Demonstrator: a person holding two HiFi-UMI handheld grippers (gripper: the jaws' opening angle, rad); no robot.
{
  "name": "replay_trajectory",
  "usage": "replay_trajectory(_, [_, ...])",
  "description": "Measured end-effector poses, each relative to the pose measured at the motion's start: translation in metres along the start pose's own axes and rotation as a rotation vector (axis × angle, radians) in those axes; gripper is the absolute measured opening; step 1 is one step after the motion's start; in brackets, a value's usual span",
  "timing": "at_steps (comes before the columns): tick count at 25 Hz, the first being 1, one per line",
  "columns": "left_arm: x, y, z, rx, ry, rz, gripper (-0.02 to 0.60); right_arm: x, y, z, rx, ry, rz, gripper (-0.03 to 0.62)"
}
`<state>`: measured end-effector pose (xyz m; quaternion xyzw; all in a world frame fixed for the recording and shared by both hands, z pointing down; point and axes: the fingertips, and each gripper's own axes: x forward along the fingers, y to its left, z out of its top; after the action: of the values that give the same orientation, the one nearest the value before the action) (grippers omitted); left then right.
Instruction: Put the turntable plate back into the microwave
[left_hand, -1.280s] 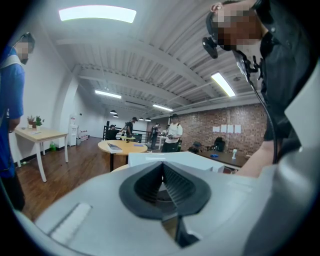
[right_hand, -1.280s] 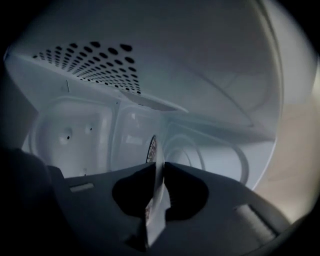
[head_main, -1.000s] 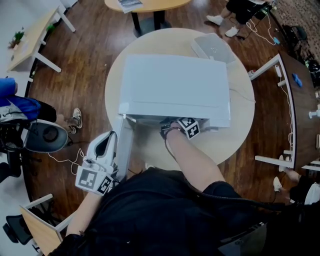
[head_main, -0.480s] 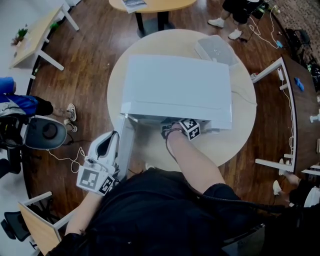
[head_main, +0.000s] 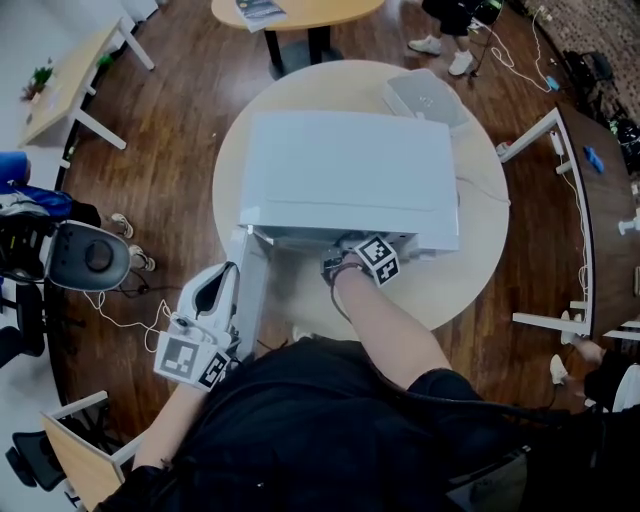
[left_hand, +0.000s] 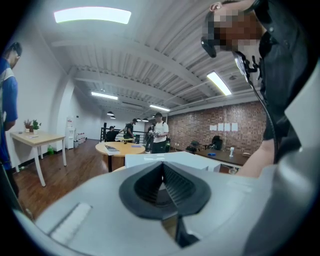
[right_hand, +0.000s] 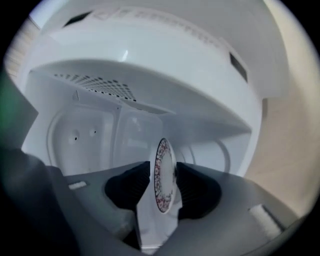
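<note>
Black short-sleeved top, black cable across it (dark strap at the right wrist)

This looks like an open-plan office loft, with a dark wood floor, a brick wall and long ceiling lights. A round counter, an office chair and people standing about suggest a shared workspace.
</note>
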<state>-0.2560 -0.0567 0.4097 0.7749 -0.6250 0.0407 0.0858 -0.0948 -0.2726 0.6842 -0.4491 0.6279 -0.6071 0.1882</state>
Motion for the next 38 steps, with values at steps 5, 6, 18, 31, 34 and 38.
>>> replay_trajectory(5, [-0.002,-0.003,0.000,0.000,-0.006,-0.010,0.003,-0.011,-0.003,0.001,-0.013,0.001,-0.012,0.160])
replay_trajectory(6, [-0.001,-0.004,0.001,0.001,-0.008,-0.014,0.003,-0.012,-0.003,0.001,-0.016,0.002,-0.014,0.160])
replay_trajectory(18, [-0.001,-0.012,0.004,0.017,-0.033,-0.032,0.003,-0.039,-0.014,-0.001,-0.083,0.057,-0.028,0.160])
replay_trajectory(31, [0.011,-0.031,0.003,0.010,-0.065,-0.068,0.003,-0.070,-0.002,0.005,-0.268,0.123,-0.001,0.160])
replay_trajectory(34, [0.013,-0.035,0.002,-0.004,-0.072,-0.071,0.003,-0.079,0.010,-0.002,-0.369,0.166,0.037,0.160])
replay_trajectory(38, [0.021,-0.046,-0.005,-0.022,-0.065,-0.089,0.003,-0.094,0.018,0.005,-0.534,0.191,0.074,0.160])
